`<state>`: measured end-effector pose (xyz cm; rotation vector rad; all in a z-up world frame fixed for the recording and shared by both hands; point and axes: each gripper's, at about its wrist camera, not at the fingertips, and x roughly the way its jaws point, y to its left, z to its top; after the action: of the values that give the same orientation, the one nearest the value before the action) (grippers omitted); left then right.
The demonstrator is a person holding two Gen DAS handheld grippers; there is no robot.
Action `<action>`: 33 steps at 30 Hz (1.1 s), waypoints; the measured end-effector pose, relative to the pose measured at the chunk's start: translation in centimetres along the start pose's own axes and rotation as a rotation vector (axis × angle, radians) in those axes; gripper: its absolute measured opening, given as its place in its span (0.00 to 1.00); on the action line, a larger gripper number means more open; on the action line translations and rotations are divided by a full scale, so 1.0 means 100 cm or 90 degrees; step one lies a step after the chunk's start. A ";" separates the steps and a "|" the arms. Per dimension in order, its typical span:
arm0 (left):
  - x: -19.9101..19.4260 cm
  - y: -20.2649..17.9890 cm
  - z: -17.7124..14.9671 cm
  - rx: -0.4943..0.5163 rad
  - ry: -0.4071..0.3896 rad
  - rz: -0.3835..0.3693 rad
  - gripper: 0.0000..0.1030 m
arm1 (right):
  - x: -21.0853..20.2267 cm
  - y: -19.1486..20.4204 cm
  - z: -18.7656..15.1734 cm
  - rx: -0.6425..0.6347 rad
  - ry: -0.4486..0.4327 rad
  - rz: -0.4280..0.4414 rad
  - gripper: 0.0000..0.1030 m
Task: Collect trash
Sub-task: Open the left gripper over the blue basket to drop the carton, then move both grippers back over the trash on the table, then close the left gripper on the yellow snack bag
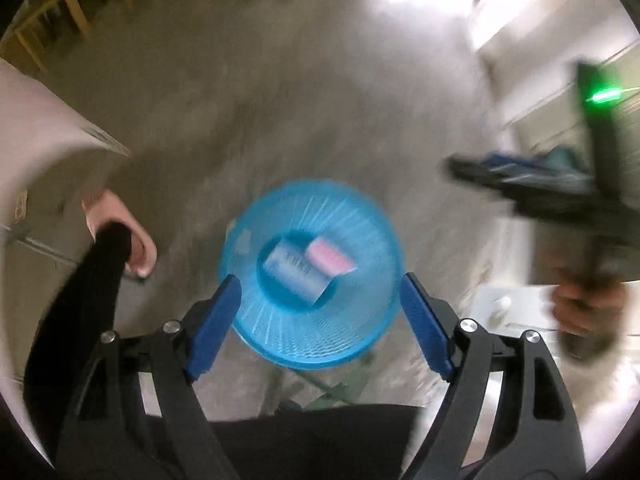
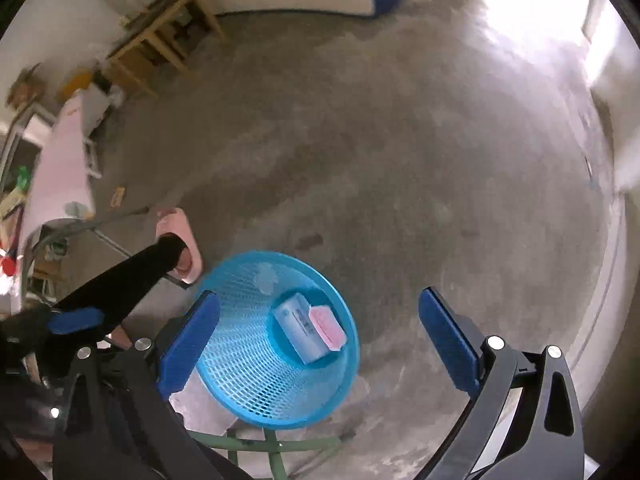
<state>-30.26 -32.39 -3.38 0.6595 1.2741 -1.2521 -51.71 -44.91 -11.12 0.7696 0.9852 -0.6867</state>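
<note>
Blue mesh wastebasket (image 2: 256, 360) stands low centre of frame on the concrete floor (image 2: 400, 160). Inside, on its bottom: a white carton (image 2: 298, 326) and a pink packet (image 2: 329, 326), touching. Both appear light, thin-walled, crushable; best taken across the flat faces. Left gripper (image 1: 316, 320) and right gripper (image 2: 320, 340) hang above it, both spread wide, empty.

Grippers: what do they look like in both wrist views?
Left gripper and right gripper match: flat blue rectangular pads on black curved linkage arms joined by silver round bolts. The right gripper's body, seen from the left wrist, is black with a green light.
</note>
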 end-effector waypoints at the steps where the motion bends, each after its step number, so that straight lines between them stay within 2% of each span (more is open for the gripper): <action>1: -0.020 -0.003 0.002 -0.005 -0.026 -0.009 0.75 | -0.009 0.010 0.006 -0.015 -0.013 0.012 0.94; 3: -0.077 0.008 -0.009 -0.027 -0.103 -0.021 0.75 | -0.023 0.033 0.017 -0.043 -0.037 0.040 0.94; 6: -0.143 0.027 -0.026 -0.067 -0.188 -0.024 0.75 | -0.040 0.069 0.032 -0.095 -0.068 0.073 0.94; 8: -0.190 0.050 -0.046 -0.104 -0.241 0.003 0.75 | -0.050 0.105 0.044 -0.146 -0.089 0.096 0.94; 9: -0.208 0.063 -0.057 -0.124 -0.260 0.036 0.78 | -0.054 0.122 0.049 -0.172 -0.097 0.108 0.94; 12: -0.245 0.108 -0.086 -0.177 -0.296 0.152 0.79 | -0.062 0.185 0.063 -0.254 -0.115 0.148 0.94; 14: -0.264 0.141 -0.102 -0.231 -0.310 0.198 0.79 | -0.062 0.231 0.072 -0.300 -0.115 0.177 0.94; 18: -0.300 0.225 -0.124 -0.337 -0.366 0.215 0.79 | -0.054 0.314 0.085 -0.371 -0.099 0.231 0.94; 22: -0.318 0.304 -0.117 -0.397 -0.418 0.196 0.79 | -0.049 0.385 0.089 -0.427 -0.100 0.244 0.94; 25: -0.314 0.354 -0.082 -0.400 -0.417 0.211 0.79 | -0.044 0.422 0.091 -0.450 -0.093 0.259 0.94; 28: -0.295 0.405 -0.051 -0.410 -0.392 0.217 0.77 | -0.034 0.451 0.091 -0.467 -0.083 0.265 0.94; 29: -0.289 0.417 -0.042 -0.410 -0.383 0.226 0.70 | -0.032 0.456 0.090 -0.472 -0.083 0.262 0.94; 31: -0.277 0.436 -0.028 -0.404 -0.353 0.239 0.63 | -0.026 0.464 0.092 -0.481 -0.083 0.256 0.94; 32: -0.271 0.443 -0.024 -0.404 -0.338 0.236 0.56 | -0.023 0.466 0.093 -0.484 -0.081 0.254 0.94; 33: -0.264 0.447 -0.018 -0.401 -0.320 0.233 0.52 | -0.020 0.467 0.094 -0.486 -0.079 0.252 0.94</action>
<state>15.14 -10.47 9.40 0.0937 0.9846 -0.6005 -11.03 -26.51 5.56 0.2245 0.8538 0.0108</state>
